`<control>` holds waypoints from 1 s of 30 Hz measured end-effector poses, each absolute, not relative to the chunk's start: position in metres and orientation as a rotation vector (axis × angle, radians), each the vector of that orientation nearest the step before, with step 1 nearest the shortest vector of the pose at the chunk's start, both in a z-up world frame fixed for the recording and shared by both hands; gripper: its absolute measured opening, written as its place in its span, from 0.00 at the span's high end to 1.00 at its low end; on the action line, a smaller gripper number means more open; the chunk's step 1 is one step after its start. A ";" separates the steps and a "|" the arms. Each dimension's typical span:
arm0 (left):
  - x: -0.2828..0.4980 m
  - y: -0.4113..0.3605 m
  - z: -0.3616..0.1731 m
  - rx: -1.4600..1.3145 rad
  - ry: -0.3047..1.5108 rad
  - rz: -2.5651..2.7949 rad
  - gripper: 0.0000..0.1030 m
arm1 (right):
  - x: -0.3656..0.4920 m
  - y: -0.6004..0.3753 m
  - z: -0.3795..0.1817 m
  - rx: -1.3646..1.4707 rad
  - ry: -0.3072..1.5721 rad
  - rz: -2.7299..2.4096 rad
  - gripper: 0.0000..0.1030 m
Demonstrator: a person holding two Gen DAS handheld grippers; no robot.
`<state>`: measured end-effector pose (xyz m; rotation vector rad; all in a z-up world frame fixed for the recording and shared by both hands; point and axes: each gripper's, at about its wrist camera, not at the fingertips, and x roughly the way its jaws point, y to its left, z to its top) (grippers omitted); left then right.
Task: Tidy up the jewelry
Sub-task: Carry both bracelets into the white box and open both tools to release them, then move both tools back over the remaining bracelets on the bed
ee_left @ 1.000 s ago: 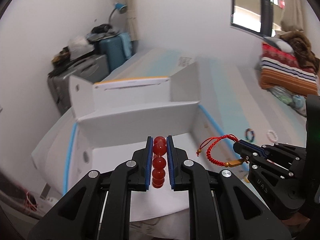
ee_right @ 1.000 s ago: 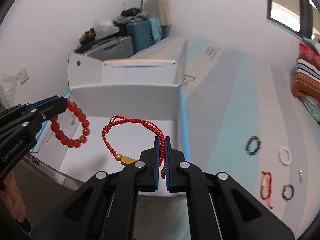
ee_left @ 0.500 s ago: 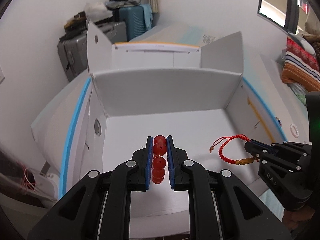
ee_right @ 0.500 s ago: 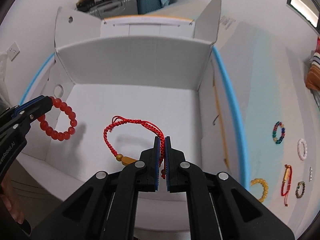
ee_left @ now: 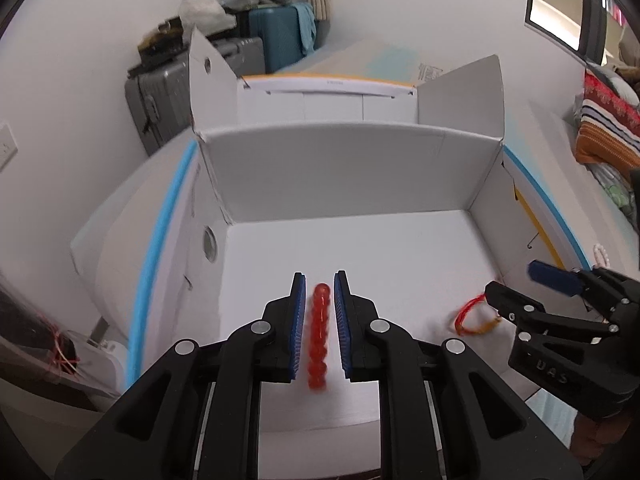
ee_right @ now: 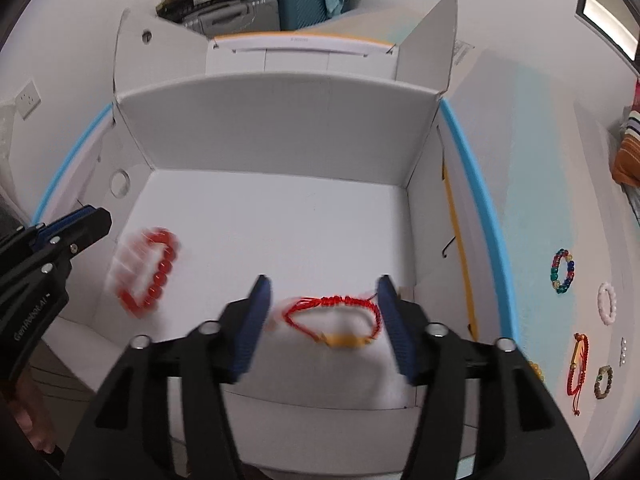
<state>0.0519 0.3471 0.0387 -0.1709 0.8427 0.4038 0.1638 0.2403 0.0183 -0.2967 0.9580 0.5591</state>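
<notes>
A white cardboard box [ee_left: 352,172] [ee_right: 280,128] stands open under both grippers. My left gripper [ee_left: 319,276] [ee_right: 94,220] has its jaws opening. The red bead bracelet [ee_left: 320,332] [ee_right: 152,268] hangs blurred in the gap, clear of both pads, dropping toward the box floor on the left. My right gripper [ee_right: 324,280] [ee_left: 520,284] has its jaws opening and they stand wide apart. The red cord bracelet [ee_right: 332,312] [ee_left: 472,316] with its gold tube lies loose below them near the box's front, touching neither pad.
On the pale blue table right of the box lie a multicoloured bead bracelet [ee_right: 562,271], a white one [ee_right: 608,304], another red cord one [ee_right: 578,364] and a brown bead one [ee_right: 603,380]. Suitcases [ee_left: 280,36] stand against the far wall behind the raised box flaps.
Both grippers sank into the box, then both jaws parted. The bead bracelet and the red cord bracelet came free and are dropping to the box floor.
</notes>
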 end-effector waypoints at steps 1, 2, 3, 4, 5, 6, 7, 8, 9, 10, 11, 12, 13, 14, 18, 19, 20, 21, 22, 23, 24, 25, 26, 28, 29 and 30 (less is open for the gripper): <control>0.051 0.346 0.042 -0.170 0.837 0.405 0.78 | 0.163 0.238 0.022 -0.291 0.951 0.560 0.35; 0.049 0.344 0.046 -0.171 0.825 0.408 0.65 | 0.161 0.237 0.025 -0.287 0.945 0.560 0.33; 0.048 0.343 0.049 -0.168 0.815 0.410 0.54 | 0.159 0.236 0.029 -0.283 0.937 0.558 0.32; 0.046 0.340 0.053 -0.161 0.802 0.418 0.51 | 0.157 0.232 0.033 -0.278 0.929 0.559 0.29; 0.044 0.337 0.057 -0.153 0.791 0.425 0.47 | 0.155 0.226 0.038 -0.274 0.919 0.558 0.25; 0.042 0.334 0.060 -0.147 0.783 0.427 0.41 | 0.154 0.223 0.041 -0.267 0.911 0.556 0.23; 0.040 0.331 0.064 -0.145 0.774 0.428 0.37 | 0.153 0.218 0.045 -0.259 0.899 0.554 0.20; 0.039 0.328 0.066 -0.146 0.767 0.428 0.32 | 0.153 0.214 0.049 -0.253 0.891 0.550 0.18; 0.037 0.325 0.068 -0.145 0.760 0.427 0.31 | 0.152 0.209 0.052 -0.247 0.884 0.545 0.17; 0.036 0.323 0.070 -0.145 0.756 0.426 0.29 | 0.151 0.202 0.056 -0.236 0.875 0.539 0.15; 0.035 0.320 0.072 -0.148 0.751 0.424 0.24 | 0.153 0.203 0.058 -0.231 0.869 0.536 0.12; 0.033 0.318 0.074 -0.152 0.745 0.422 0.20 | 0.152 0.199 0.061 -0.226 0.860 0.532 0.11; 0.031 0.314 0.076 -0.154 0.736 0.419 0.18 | 0.151 0.191 0.065 -0.222 0.846 0.525 0.09; 0.030 0.311 0.078 -0.154 0.729 0.417 0.14 | 0.151 0.189 0.067 -0.219 0.837 0.521 0.07; 0.027 0.293 0.085 -0.150 0.708 0.400 0.05 | 0.149 0.165 0.076 -0.189 0.811 0.502 0.07; 0.026 0.289 0.086 -0.147 0.706 0.396 0.05 | 0.149 0.160 0.078 -0.185 0.809 0.500 0.07; 0.027 0.284 0.087 -0.142 0.704 0.390 0.05 | 0.148 0.153 0.080 -0.180 0.804 0.494 0.07; 0.027 0.279 0.088 -0.139 0.703 0.385 0.05 | 0.147 0.147 0.082 -0.178 0.801 0.486 0.07; 0.028 0.273 0.089 -0.137 0.699 0.377 0.05 | 0.147 0.142 0.083 -0.176 0.798 0.479 0.07; 0.028 0.269 0.090 -0.136 0.697 0.371 0.05 | 0.146 0.135 0.085 -0.170 0.795 0.473 0.07; 0.028 0.265 0.090 -0.135 0.695 0.365 0.05 | 0.145 0.130 0.086 -0.168 0.795 0.466 0.07; 0.029 0.259 0.091 -0.131 0.693 0.355 0.05 | 0.145 0.122 0.088 -0.163 0.790 0.458 0.07; 0.030 0.253 0.092 -0.127 0.691 0.345 0.05 | 0.144 0.115 0.089 -0.159 0.784 0.452 0.07; 0.033 0.241 0.093 -0.122 0.687 0.325 0.05 | 0.142 0.104 0.092 -0.154 0.770 0.438 0.07; 0.034 0.237 0.094 -0.119 0.687 0.317 0.05 | 0.141 0.096 0.094 -0.156 0.761 0.425 0.07; 0.035 0.231 0.093 -0.115 0.686 0.308 0.05 | 0.140 0.089 0.096 -0.157 0.756 0.416 0.07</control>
